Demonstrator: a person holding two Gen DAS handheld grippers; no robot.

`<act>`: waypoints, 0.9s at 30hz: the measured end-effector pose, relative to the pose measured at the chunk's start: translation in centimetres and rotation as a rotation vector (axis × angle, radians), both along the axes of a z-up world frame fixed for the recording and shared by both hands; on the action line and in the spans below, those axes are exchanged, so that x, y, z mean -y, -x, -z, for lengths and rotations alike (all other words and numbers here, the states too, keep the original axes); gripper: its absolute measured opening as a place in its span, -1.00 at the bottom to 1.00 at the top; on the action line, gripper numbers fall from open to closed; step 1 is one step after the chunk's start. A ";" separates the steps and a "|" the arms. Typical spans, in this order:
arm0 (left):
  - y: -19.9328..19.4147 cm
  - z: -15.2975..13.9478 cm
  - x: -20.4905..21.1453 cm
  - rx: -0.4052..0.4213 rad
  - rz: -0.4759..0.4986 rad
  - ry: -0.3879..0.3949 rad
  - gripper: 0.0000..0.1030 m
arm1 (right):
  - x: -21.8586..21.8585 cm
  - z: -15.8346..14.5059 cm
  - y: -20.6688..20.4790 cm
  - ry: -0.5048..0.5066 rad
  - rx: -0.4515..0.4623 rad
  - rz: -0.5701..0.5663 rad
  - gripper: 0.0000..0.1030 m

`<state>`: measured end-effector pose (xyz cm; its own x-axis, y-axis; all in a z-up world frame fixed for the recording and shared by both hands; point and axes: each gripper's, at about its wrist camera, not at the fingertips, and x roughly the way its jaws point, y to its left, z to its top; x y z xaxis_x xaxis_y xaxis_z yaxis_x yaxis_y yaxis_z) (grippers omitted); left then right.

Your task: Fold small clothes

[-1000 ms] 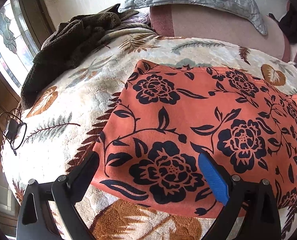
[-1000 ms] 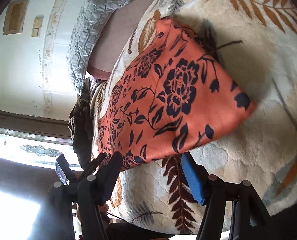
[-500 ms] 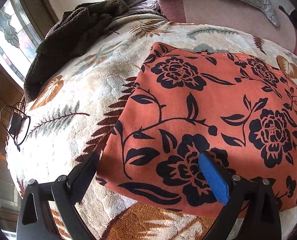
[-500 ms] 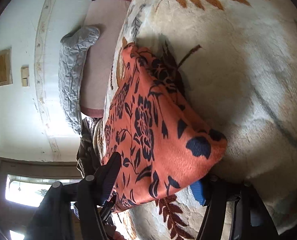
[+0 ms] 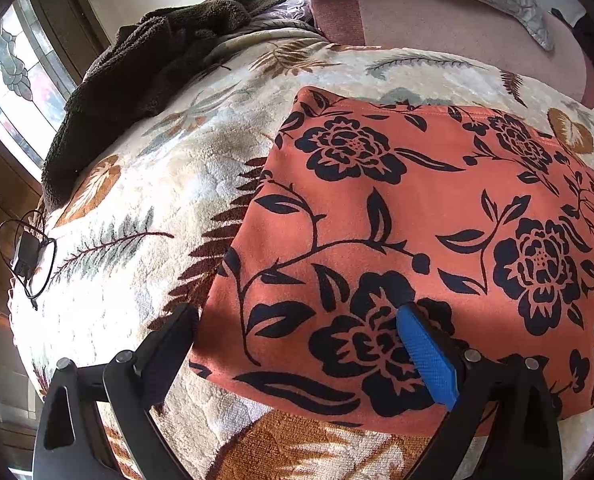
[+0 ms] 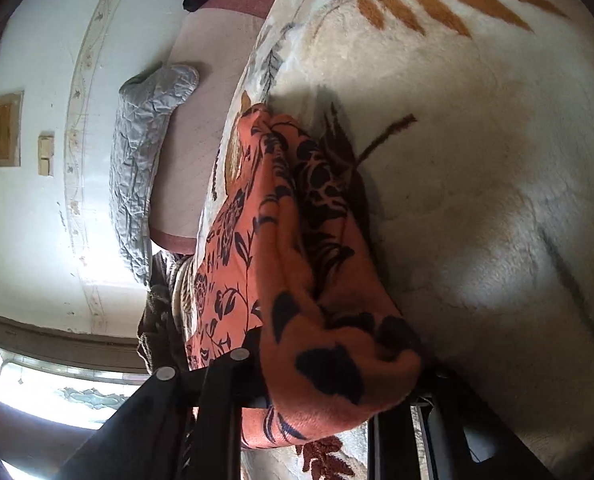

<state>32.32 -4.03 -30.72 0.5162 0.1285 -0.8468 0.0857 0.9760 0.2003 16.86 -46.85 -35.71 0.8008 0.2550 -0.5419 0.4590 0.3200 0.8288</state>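
Observation:
An orange garment (image 5: 417,208) with black flowers lies flat on a cream, leaf-patterned blanket (image 5: 145,208). In the left wrist view my left gripper (image 5: 297,340) stands open over the garment's near left corner. Its blue pad (image 5: 425,356) rests on the cloth and its black finger (image 5: 173,332) sits just off the edge. In the right wrist view my right gripper (image 6: 333,384) has its jaws closing on another corner of the garment (image 6: 297,288). The cloth bunches up thickly between the two fingers and hides their pads.
A dark brown towel (image 5: 137,80) is heaped at the blanket's far left. A grey quilted pillow (image 6: 145,176) lies on a pink sheet (image 5: 437,32) at the head end. A black charger with its cable (image 5: 25,256) sits by the left edge, below a window (image 5: 13,80).
My right gripper has sunk onto the garment's corner and its jaws have come in on it, bunching the cloth. My left gripper has stayed open, with the near left corner now closer.

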 end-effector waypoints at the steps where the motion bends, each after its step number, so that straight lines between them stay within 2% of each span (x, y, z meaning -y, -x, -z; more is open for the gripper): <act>1: 0.0 0.0 -0.1 -0.003 0.001 0.004 0.92 | -0.4 -0.9 -0.2 0.045 -0.002 -0.011 -0.59; 9: -0.2 -1.2 -1.8 -0.001 -0.024 0.065 0.92 | -5.9 -10.8 -3.9 0.332 0.107 -0.170 -0.59; 13: -0.4 -2.5 -4.2 0.034 -0.079 0.103 0.92 | -11.2 -14.0 -6.3 0.416 0.141 -0.269 -0.59; 15: -0.6 -3.1 -6.0 0.050 -0.112 0.116 0.92 | -13.9 -14.7 -7.4 0.423 0.161 -0.319 -0.59; 19: -0.8 -3.9 -10.8 0.085 -0.218 0.104 0.92 | -19.7 -14.9 -9.6 0.409 0.190 -0.420 -0.59; 22: -0.7 -3.9 -15.1 0.096 -0.317 0.113 0.92 | -24.4 -14.0 -11.5 0.388 0.197 -0.501 -0.59; 24: -0.6 -3.6 -17.7 0.094 -0.377 0.130 0.92 | -27.5 -12.4 -12.8 0.373 0.180 -0.556 -0.59; 27: -0.3 -3.0 -20.4 0.075 -0.441 0.168 0.92 | -31.1 -8.4 -15.0 0.316 0.100 -0.626 -0.58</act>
<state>32.61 16.38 -27.72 0.5040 0.2137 -0.8368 -0.3531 0.9352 0.0262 31.84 -15.80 -27.35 0.6050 0.5266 -0.5973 0.0360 0.7313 0.6812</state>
